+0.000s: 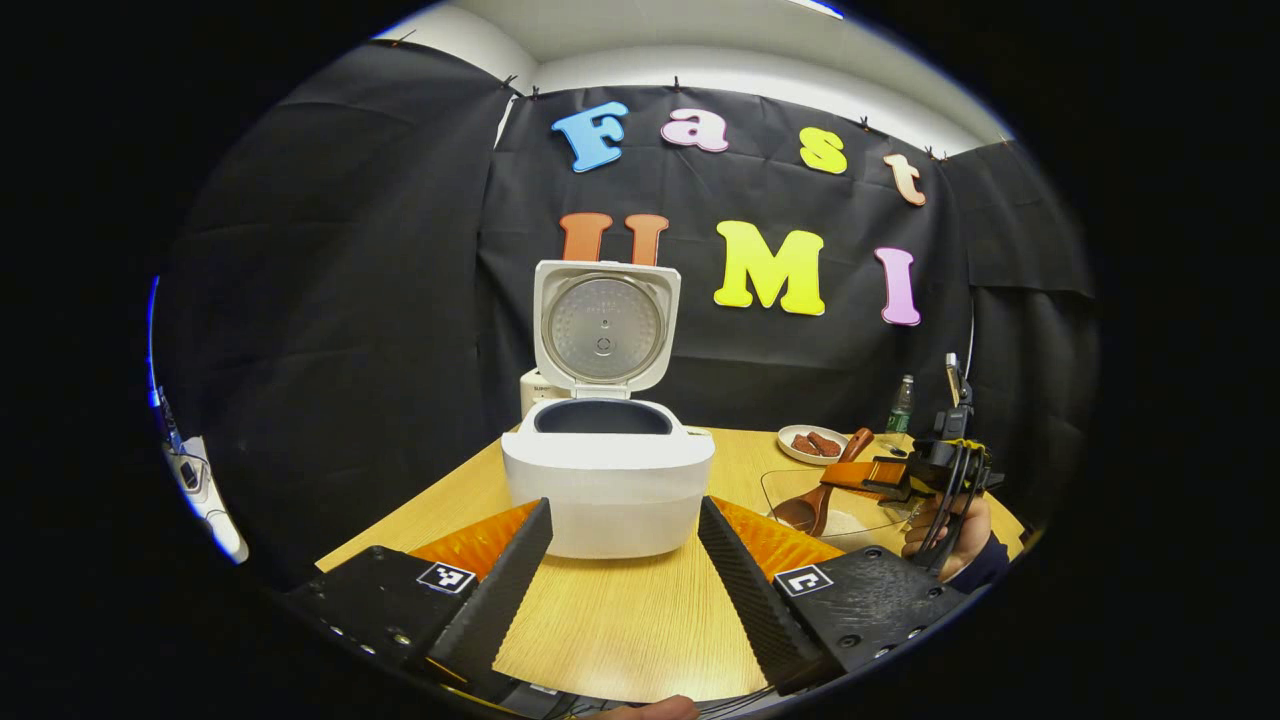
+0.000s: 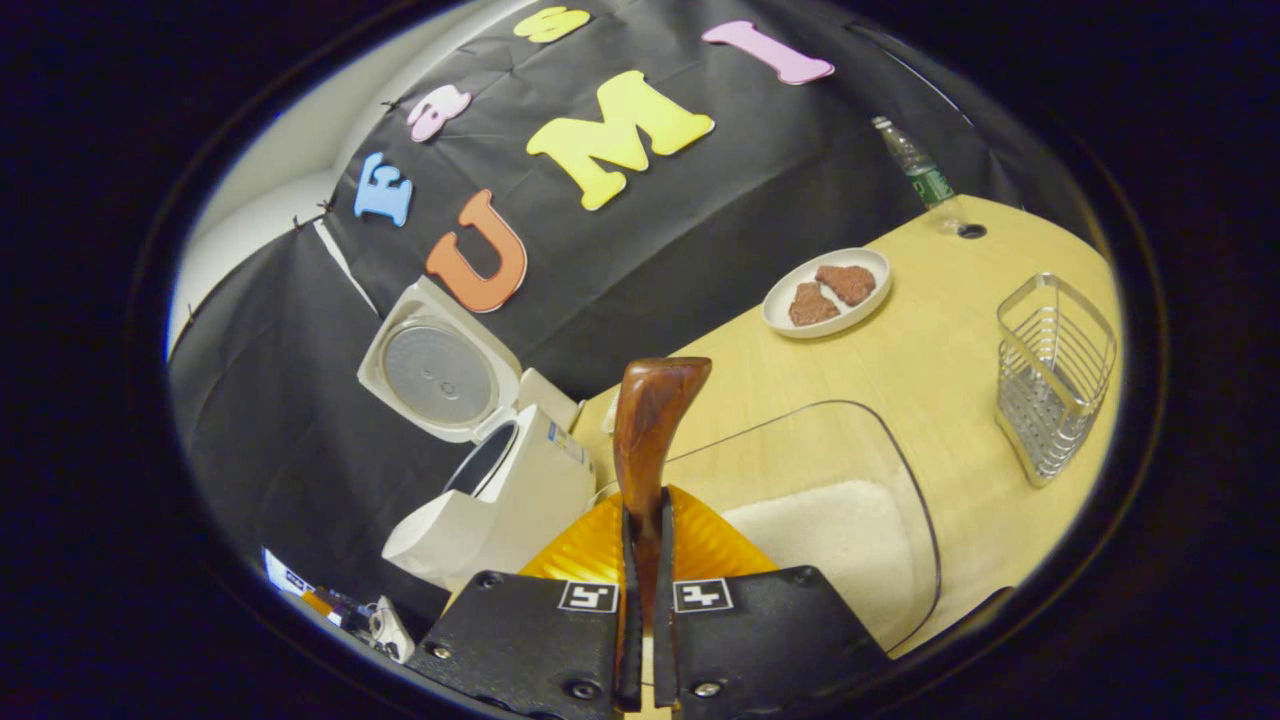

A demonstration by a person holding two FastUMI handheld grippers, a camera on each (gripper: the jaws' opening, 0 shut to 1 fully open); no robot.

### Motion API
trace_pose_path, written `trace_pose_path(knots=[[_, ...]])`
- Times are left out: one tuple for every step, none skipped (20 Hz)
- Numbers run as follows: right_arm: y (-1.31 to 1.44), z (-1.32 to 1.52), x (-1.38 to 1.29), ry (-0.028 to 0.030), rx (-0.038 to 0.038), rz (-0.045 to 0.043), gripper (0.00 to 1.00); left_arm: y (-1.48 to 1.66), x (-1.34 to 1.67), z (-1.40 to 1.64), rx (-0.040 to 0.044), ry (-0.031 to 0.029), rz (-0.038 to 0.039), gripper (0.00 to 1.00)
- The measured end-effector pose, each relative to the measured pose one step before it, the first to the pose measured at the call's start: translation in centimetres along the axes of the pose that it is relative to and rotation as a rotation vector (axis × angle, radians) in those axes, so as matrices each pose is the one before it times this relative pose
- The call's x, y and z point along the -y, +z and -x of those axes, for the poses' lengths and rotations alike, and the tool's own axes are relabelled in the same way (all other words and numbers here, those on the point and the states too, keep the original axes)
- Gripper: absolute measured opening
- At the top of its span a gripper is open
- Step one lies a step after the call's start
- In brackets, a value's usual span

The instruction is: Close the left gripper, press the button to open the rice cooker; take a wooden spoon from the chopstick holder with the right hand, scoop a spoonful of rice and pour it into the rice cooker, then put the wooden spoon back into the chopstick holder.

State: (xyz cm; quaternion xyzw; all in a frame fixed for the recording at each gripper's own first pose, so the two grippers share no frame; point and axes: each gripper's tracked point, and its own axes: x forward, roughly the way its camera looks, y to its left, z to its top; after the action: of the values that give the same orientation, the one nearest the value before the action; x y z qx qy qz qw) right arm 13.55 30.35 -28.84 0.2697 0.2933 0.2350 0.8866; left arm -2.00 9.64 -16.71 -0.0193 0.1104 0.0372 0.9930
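Wooden spoon clamped at its handle between the two fingers of the right gripper; both fingers press on it, jaws nearly together, handle end rising up past the fingertips. In the left gripper view, the spoon slants down from that gripper, bowl end dipped inside the clear container, over the pale rice. A hand holds that gripper from below.

Left gripper: released, fingers spread wide, nothing between them but bare wooden table. Just beyond its fingertips, centred in the gap, stands the white rice cooker. Lid up, upright, inner plate facing forward; dark pot opening visible under it.

Right gripper view, near: rice in the clear container right of the fingers. Rice cooker to the left, lid swung open. Chopstick holder, wire basket, stands well apart on the right side of the table.

Farther back: white plate with two brown pieces, near the wall. Bottle at the table's far edge.
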Motion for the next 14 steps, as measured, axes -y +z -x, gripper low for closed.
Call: trace_pose_path(knots=[[0.107, 0.086, 0.306, 0.00274, -0.00522, -0.02656, 0.06, 0.063, 0.045, -0.011, -0.00092, 0.00022, -0.00061, 0.93], [0.178, 0.071, 0.466, 0.00968, -0.00526, -0.02731, 0.07, -0.058, 0.014, -0.007, -0.00175, 0.0009, -0.00101, 0.93], [0.2, 0.254, 0.079, 0.01561, -0.00343, -0.03923, 0.06, 0.029, 0.058, -0.024, -0.00066, 0.00078, -0.00296, 0.93], [0.304, 0.284, 0.386, 0.01312, -0.00303, -0.04722, 0.06, 0.084, 0.111, -0.004, -0.00014, 0.00128, -0.00409, 0.93], [0.528, 0.426, 0.379, 0.01342, 0.00868, -0.04936, 0.06, 0.027, 0.052, -0.031, -0.00048, 0.00093, -0.00389, 0.93], [0.571, 0.223, 0.442, 0.00815, 0.01218, -0.03834, 0.09, 0.113, 0.152, -0.038, 0.00059, -0.00108, -0.00287, 0.93], [0.622, 0.31, 0.521, 0.00234, 0.01882, -0.02024, 0.1, 0.049, 0.143, -0.073, 0.00088, -0.00158, -0.00174, 0.93], [0.782, 0.337, 0.58, -0.00484, 0.02345, -0.00997, 0.1, 0.005, 0.226, -0.06, 0.00073, -0.00339, -0.0006, 0.93], [0.678, 0.38, 0.374, -0.00563, 0.02172, -0.00995, 0.1, -0.006, 0.216, -0.185, 0.00001, -0.00403, 0.00126, 0.93], [0.675, 0.434, 0.138, 0.0052, 0.01688, -0.0144, 0.1, -0.041, 0.229, -0.086, -0.00341, -0.00499, 0.00172, 0.93], [0.545, 0.547, -0.257, 0.01645, 0.01259, -0.02211, 0.06, -0.125, -0.038, -0.007, -0.00377, -0.0007, 0.0004, 0.93], [0.586, 0.405, -0.315, 0.01844, 0.00664, -0.02976, 0.06, -0.008, 0.02, 0.056, 0.00073, 0.0019, 0.00041, 0.93], [0.429, 0.225, -0.273, 0.01812, 0.00628, -0.03336, 0.09, -0.127, 0.004, 0.075, -0.00048, -0.00026, 0.00026, 0.93], [0.387, 0.252, -0.354, 0.01818, 0.00251, -0.02927, 0.06, -0.027, 0.017, 0.011, 0.00146, 0.00164, 0.00155, 0.93]])
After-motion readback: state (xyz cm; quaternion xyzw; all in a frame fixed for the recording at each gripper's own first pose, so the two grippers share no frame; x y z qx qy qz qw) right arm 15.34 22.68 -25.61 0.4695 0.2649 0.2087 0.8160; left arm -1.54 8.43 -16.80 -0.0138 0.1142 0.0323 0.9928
